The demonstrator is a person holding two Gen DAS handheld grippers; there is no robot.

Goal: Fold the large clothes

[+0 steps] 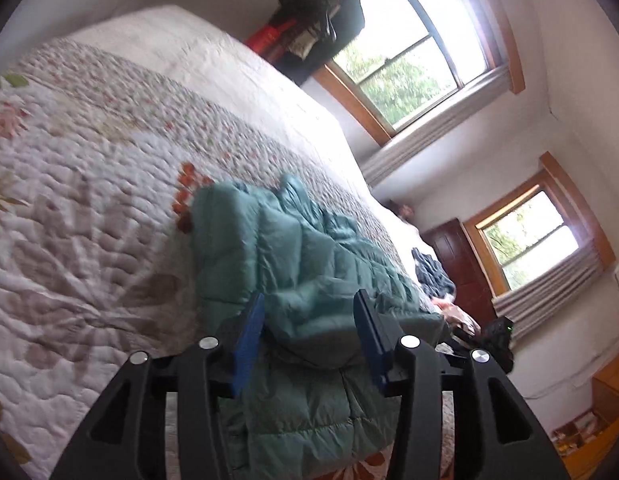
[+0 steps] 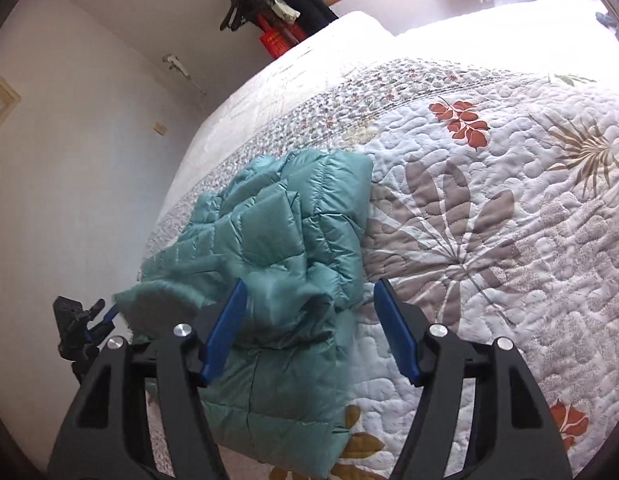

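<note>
A teal quilted puffer jacket lies bunched and partly folded on the floral quilted bed, close to the bed's edge. My left gripper is open, its blue pads standing either side of a raised fold of the jacket without pinching it. My right gripper is also open, hovering over the jacket's near right edge; its left pad is over the fabric and its right pad over the bare quilt. The left gripper shows small at the left of the right wrist view.
Two wood-framed windows with grey curtains line the wall beyond the bed. Dark clothes lie further along the bed. Hangers and a red item hang by the headboard corner. A white wall runs alongside the bed.
</note>
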